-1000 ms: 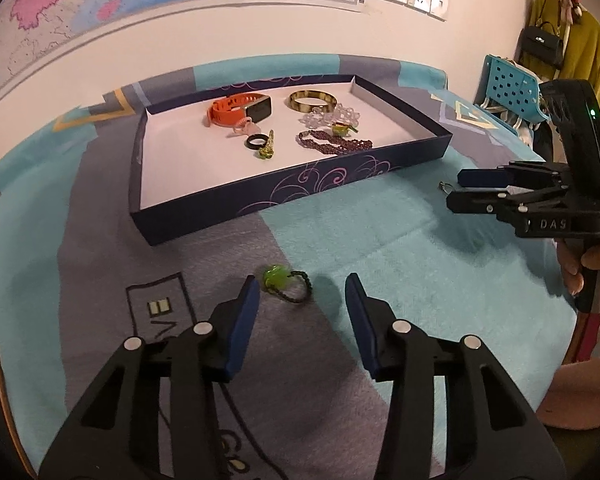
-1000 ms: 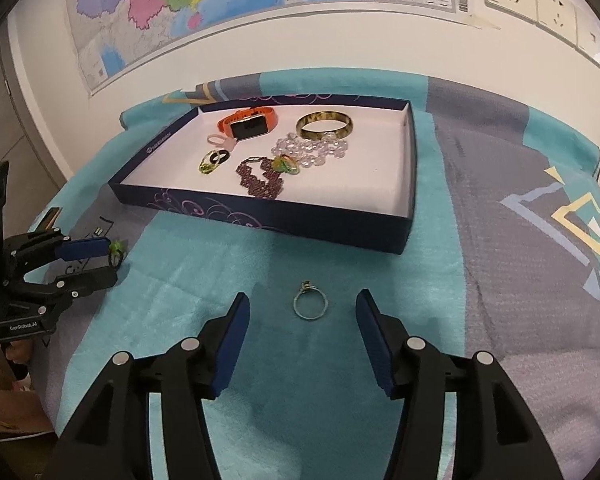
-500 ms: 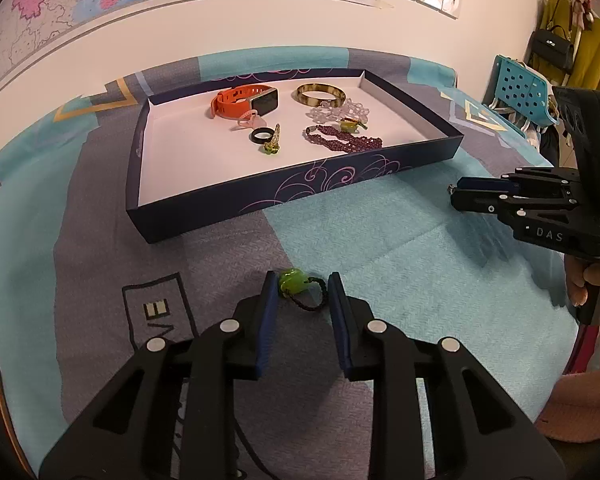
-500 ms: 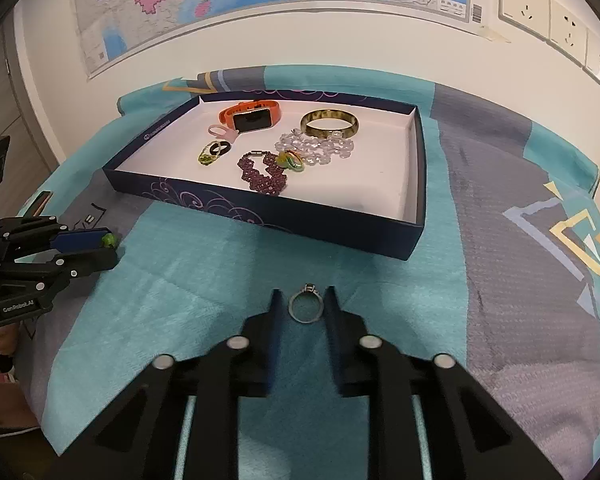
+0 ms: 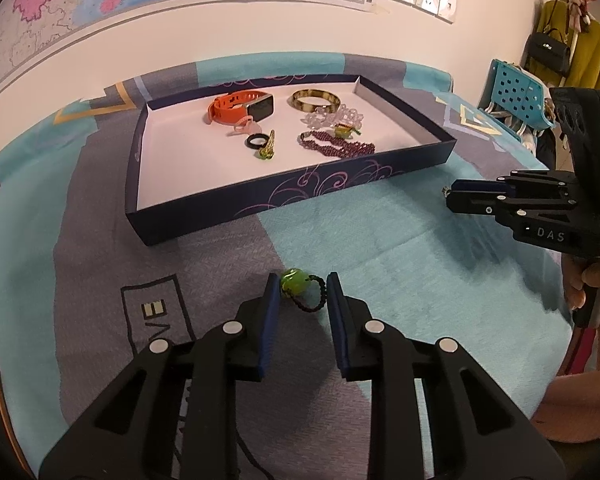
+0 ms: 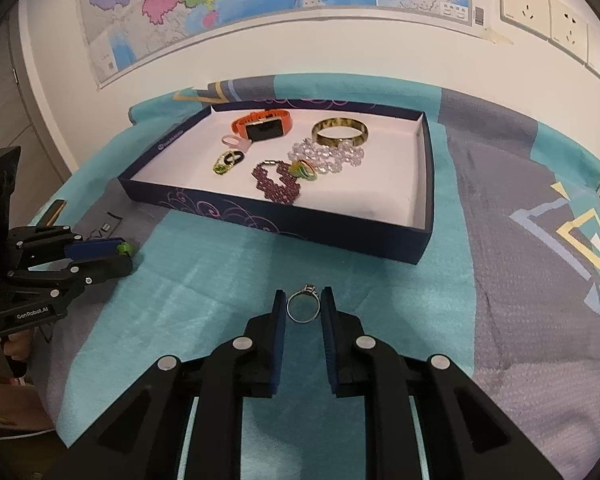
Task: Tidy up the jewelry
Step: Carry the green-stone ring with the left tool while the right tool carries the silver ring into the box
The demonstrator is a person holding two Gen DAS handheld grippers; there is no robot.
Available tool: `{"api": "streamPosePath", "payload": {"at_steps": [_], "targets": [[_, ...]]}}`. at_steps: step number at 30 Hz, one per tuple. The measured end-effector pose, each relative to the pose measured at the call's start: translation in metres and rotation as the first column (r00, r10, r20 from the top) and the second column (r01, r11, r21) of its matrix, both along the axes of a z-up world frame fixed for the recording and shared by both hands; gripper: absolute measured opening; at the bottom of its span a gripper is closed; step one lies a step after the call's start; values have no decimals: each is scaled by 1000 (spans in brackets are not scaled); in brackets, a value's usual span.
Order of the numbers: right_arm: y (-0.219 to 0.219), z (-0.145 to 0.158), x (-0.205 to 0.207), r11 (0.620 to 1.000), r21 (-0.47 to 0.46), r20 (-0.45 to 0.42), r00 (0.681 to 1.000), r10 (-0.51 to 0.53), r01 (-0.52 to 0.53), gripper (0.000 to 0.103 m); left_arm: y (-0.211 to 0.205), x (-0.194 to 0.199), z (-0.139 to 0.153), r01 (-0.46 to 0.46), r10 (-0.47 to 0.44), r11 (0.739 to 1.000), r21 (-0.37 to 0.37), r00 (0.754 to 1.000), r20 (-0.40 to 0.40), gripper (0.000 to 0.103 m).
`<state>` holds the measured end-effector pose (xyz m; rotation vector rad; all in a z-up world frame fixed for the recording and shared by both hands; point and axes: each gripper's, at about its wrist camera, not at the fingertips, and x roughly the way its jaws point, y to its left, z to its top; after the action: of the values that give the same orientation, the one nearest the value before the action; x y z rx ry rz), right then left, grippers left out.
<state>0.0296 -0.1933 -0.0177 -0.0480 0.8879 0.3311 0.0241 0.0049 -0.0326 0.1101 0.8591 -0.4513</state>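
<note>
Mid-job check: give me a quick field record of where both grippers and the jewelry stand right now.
left gripper: closed on the green-bead cord ring, which rests on the blanket
right gripper: closed on the silver ring, also on the blanket
tray: dark blue box with a white floor, beyond both grippers
in tray: orange watch, gold bangle, clear bead bracelet, purple bead bracelet, several small rings
loose on blanket: only the two gripped pieces
</note>
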Motion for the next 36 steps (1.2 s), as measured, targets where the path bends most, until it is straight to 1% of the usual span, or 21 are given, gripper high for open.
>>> {"api": "streamPosePath", "payload": {"at_steps": [7, 13, 21, 29, 36], "targets": [[3, 13, 0, 999, 36, 25, 999, 22, -23, 16, 0, -2, 14, 8, -7, 1000, -22, 999, 32, 24], [5, 24, 5, 999, 45, 58, 998, 26, -29, 16, -1, 2, 27, 9, -6, 999, -42, 998, 66, 24], [7, 34, 25, 998, 49, 86, 996, 25, -29, 16, -5, 17, 41, -1, 6, 999, -44, 994, 105, 24], [10, 39, 45, 999, 39, 100, 995, 20, -24, 16, -9, 43, 43, -22, 27, 999, -47, 994, 104, 24], [12, 27, 67, 999, 34, 63, 998, 10, -12, 16, -15, 65, 36, -30, 33, 999, -33, 996, 85, 24]]}}
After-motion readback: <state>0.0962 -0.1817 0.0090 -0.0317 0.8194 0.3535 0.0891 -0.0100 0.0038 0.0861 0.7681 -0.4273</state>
